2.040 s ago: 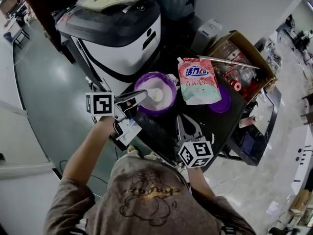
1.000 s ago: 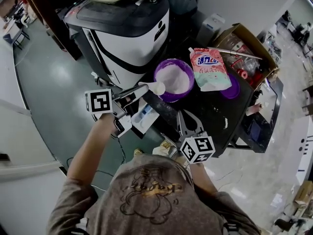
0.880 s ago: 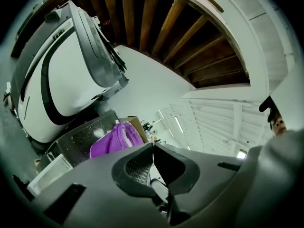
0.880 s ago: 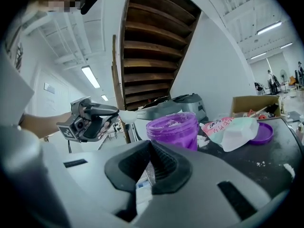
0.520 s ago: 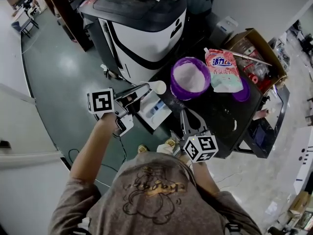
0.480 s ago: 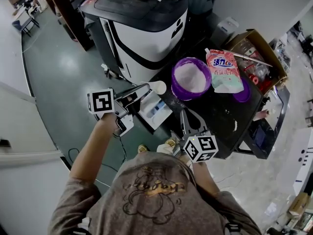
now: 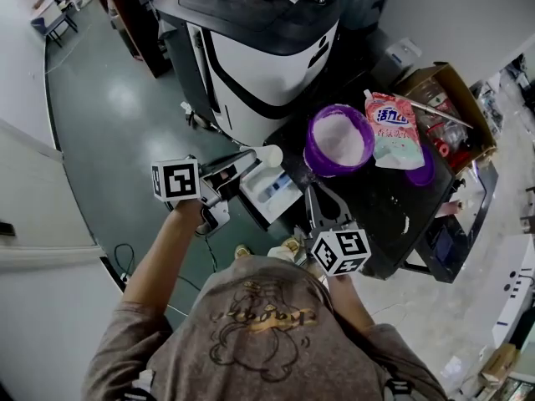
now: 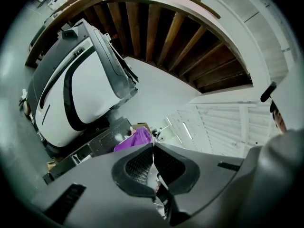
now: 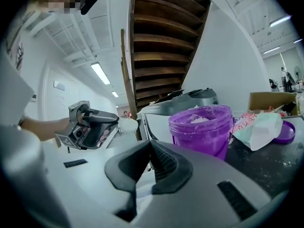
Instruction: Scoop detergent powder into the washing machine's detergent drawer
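A white scoop (image 7: 268, 154) heaped with powder hangs over the far end of the white detergent drawer (image 7: 272, 192), with my left gripper (image 7: 251, 158) shut on its handle. The right gripper view shows the same scoop (image 9: 127, 124) level in front of that gripper. To the right stands the purple tub (image 7: 338, 139) of white powder, which the right gripper view shows as a tub (image 9: 202, 126) close ahead. My right gripper (image 7: 316, 194) rests near the table's front edge, jaws shut together with nothing between them. In the left gripper view, my left gripper (image 8: 153, 147) is pressed shut.
The white-and-black washing machine (image 7: 259, 44) stands behind the drawer. A pink detergent pouch (image 7: 394, 129) lies right of the tub, partly over a purple lid (image 7: 424, 172). A cardboard box (image 7: 447, 98) of clutter sits far right on the black table (image 7: 376, 220). Green floor lies left.
My left gripper lifted the filled scoop out of the purple tub and carried it left, over the drawer. The right gripper stayed by the table's front edge.
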